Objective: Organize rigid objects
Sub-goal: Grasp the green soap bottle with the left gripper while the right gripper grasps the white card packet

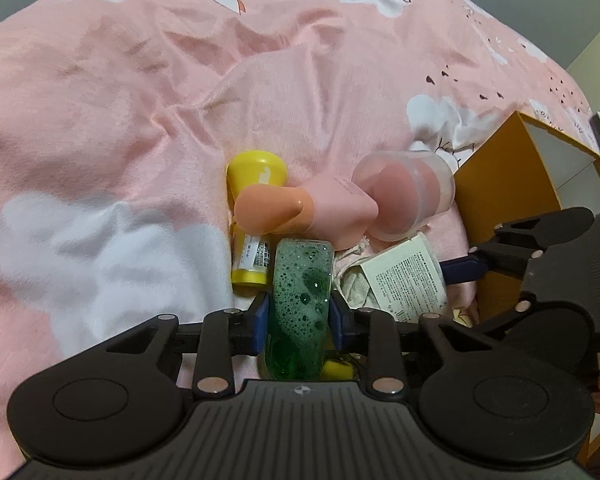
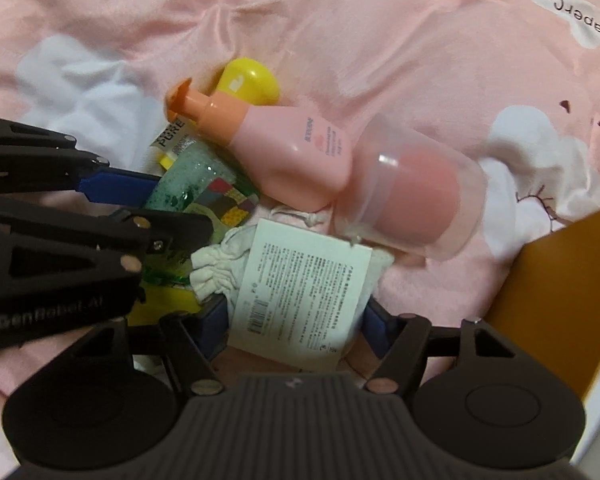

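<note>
crowding the pink printed bed cover [image 1: 100, 112] are a yellow plastic bottle [image 1: 252, 208], a pink pump bottle [image 2: 288, 148] and an orange box [image 1: 512, 184]. left tool [image 1: 299, 316] clamps a foamy green clear bottle [image 1: 300, 304] beside them. right tool [image 2: 296, 320] sits wide around a white labelled cloth packet [image 2: 296, 292], grip unclear.
</note>
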A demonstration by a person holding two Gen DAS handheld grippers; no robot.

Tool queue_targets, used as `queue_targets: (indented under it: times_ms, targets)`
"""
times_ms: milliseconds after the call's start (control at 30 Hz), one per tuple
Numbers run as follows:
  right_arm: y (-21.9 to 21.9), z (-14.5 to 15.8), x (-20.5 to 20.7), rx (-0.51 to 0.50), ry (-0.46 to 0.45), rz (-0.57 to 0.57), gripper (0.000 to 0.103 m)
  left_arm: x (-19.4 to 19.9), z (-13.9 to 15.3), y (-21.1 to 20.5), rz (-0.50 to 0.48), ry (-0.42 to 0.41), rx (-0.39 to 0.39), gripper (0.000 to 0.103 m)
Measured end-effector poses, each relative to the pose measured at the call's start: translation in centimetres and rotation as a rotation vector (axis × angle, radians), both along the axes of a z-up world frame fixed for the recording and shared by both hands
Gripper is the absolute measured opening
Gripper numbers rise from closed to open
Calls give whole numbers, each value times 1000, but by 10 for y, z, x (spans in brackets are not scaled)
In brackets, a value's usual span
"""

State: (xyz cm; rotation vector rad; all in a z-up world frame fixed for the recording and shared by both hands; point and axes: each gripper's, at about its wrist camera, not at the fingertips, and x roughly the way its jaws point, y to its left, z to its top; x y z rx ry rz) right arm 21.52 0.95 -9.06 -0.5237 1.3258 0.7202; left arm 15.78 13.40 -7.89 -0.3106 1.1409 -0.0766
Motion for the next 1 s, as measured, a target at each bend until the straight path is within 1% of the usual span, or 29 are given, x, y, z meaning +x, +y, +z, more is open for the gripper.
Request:
queue_targets:
  times_ms: [333, 433, 567, 767, 867, 1000]
  targets:
    - [-20, 38, -23, 92, -65, -2, 67, -19, 31, 4, 60, -86, 13, 33]
    - [-26, 53, -29, 123, -85, -7, 67, -25, 47, 1, 53, -129, 29, 33]
    - [-38, 77, -39, 176, -118, -9, 67, -33, 73, -6, 43, -188, 28, 33]
    - [-59, 117, -48, 224, -190, -11, 67, -36, 108, -24, 2, -269, 16, 33]
    - [-79, 133, -52, 224, -221, -36, 67, -33, 121, -40, -36, -292, -3, 33]
    - [-112, 147, -54, 208, -246, -92, 67, -29, 132, -66, -94, -318, -19, 33]
